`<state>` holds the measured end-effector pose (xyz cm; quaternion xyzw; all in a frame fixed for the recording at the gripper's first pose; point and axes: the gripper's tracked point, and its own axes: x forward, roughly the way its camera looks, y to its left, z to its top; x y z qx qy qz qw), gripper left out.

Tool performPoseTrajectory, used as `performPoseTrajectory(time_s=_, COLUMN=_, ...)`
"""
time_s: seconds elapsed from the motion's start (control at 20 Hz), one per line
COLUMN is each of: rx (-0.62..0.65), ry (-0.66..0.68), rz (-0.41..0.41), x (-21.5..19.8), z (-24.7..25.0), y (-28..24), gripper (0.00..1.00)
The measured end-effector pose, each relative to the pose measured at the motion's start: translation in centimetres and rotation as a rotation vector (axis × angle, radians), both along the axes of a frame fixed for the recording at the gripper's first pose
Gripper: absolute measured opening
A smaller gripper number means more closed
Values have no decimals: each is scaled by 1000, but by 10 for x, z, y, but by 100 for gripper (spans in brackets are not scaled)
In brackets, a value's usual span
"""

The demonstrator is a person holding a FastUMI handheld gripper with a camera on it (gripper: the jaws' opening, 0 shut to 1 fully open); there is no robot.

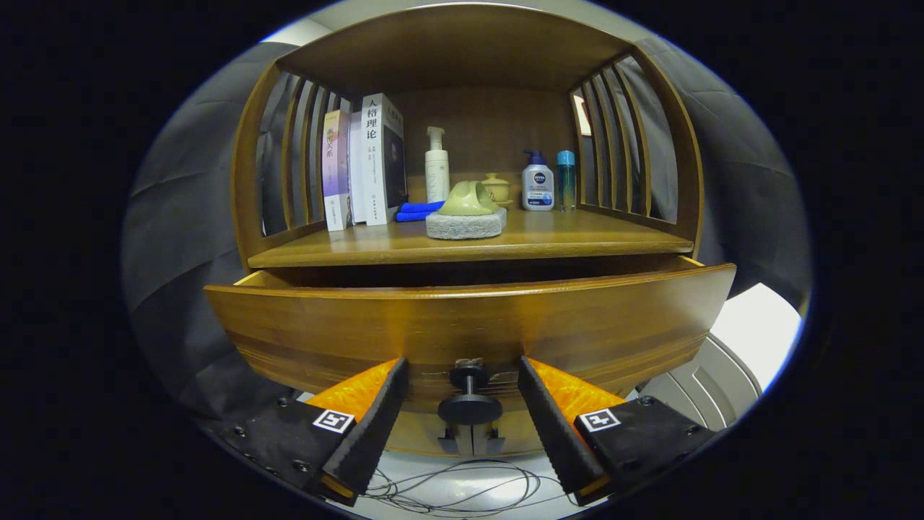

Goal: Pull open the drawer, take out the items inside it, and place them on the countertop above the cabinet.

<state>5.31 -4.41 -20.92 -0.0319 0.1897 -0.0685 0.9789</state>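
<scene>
The wooden drawer (pixel 469 321) of the cabinet stands pulled out a little, with a dark gap between its top edge and the countertop (pixel 563 238). Its round dark knob (pixel 469 404) sits between my two fingers, near their roots. My gripper (pixel 462 368) is open: both fingers stand clear of the knob, their tips close to the drawer front. What lies inside the drawer is hidden behind its front panel.
On the countertop stand upright books (pixel 364 162), a blue cloth (pixel 419 211), a green object on a grey sponge (pixel 467 215), a white pump bottle (pixel 437 167), a small lidded pot (pixel 497 186), a white bottle (pixel 538 184) and a teal bottle (pixel 566 178). Cables (pixel 455 487) lie on the floor below.
</scene>
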Motion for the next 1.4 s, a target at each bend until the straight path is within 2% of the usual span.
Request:
performPoseTrajectory(time_s=1.0, rx=12, ry=-13, rz=-21, x=58, z=-6, y=-3, gripper=98)
performPoseTrajectory(time_s=1.3, rx=-41, ry=-23, rz=10, x=54, z=-8, y=-1, gripper=98)
performPoseTrajectory(time_s=1.4, rx=-43, ry=-57, rz=22, x=46, z=6, y=1, gripper=98)
